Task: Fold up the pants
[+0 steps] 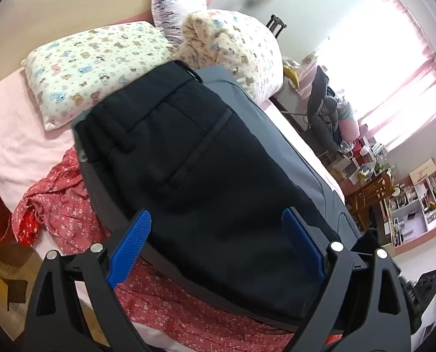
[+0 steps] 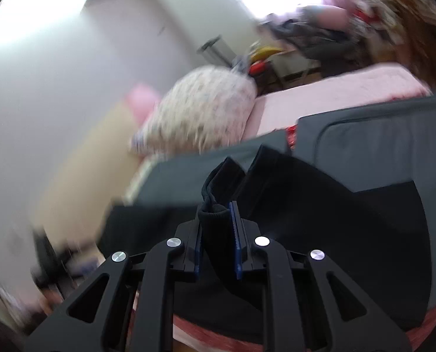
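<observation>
2 tools on the pants, mid-fold.
Right tool [image 2: 218, 234] clamps a bunched pants edge to carry it over; left tool [image 1: 215, 246] gapes empty, pants [image 1: 194, 158] flat ahead on the grey mat [image 1: 276, 123].

The pants [image 1: 194, 158] are black dress trousers, laid flat on a grey mat [image 1: 276, 126] spread over the bed. The waistband, with belt loops, lies toward the pillows at the head of the bed; a welt back pocket faces up. A thick folded bunch of the black fabric [image 2: 215, 226] is raised above the mat, clamped between jaws.
</observation>
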Demonstrator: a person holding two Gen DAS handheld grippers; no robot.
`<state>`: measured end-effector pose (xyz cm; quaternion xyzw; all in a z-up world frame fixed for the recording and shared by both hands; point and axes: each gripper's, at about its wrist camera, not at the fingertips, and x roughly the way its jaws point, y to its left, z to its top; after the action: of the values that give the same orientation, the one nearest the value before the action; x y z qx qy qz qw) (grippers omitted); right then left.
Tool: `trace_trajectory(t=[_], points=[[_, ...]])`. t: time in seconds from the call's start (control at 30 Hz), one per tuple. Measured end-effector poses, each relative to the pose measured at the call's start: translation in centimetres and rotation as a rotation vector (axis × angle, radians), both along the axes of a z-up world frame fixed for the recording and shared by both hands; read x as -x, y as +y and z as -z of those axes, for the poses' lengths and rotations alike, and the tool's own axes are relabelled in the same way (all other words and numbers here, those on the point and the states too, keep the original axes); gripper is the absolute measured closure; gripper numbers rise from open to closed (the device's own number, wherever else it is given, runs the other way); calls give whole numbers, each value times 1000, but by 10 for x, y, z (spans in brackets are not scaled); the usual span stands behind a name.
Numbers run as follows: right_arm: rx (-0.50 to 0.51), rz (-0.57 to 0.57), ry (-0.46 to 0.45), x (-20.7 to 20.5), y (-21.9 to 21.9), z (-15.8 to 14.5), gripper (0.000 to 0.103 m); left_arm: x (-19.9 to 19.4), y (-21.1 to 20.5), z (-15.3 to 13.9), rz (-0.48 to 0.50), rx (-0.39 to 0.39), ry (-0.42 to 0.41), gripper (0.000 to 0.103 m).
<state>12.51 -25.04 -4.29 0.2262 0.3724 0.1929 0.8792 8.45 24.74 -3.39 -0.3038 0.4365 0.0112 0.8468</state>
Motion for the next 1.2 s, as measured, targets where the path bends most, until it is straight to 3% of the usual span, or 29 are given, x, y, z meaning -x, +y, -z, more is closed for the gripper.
trace_trajectory(t=[0.1,0.23,0.3,0.37,0.43,0.5,0.53,0.63,0.67,0.8,0.9,0.97,1.07,1.2], points=[[-3,-13,70,-2,21,23,86,-13,-17,3,43,22,7,12],[36,-16,41,0,36,24,86,-26,-39,1,104,1,-8,12],[120,-57,49,-1,53,33,86,-30,-45,3,121,2,-3,12],[274,-134,92,0,75,50,84,-35,-51,9,133,5,14,12],[365,-192,124,5,90,65,76,-37,-54,13,142,7,26,12],[426,-266,101,16,101,66,52,-40,-58,17,154,2,37,12],[432,-295,94,19,102,62,48,-40,-58,18,162,1,36,12],[313,-416,105,25,98,43,45,-42,-65,20,199,-2,25,12],[205,-444,102,22,88,28,45,-43,-69,20,221,5,14,11],[-10,-370,88,-24,52,-10,45,-43,-94,23,314,32,-18,10],[-164,-331,223,-94,35,-12,44,-47,-122,31,383,4,-21,9],[-188,-374,331,-134,43,-2,43,-54,-137,43,405,-29,22,8],[-138,-425,443,-180,54,15,42,-55,-146,63,424,-78,95,9],[-163,-439,606,-222,46,51,35,-45,-155,67,496,-161,70,9]])
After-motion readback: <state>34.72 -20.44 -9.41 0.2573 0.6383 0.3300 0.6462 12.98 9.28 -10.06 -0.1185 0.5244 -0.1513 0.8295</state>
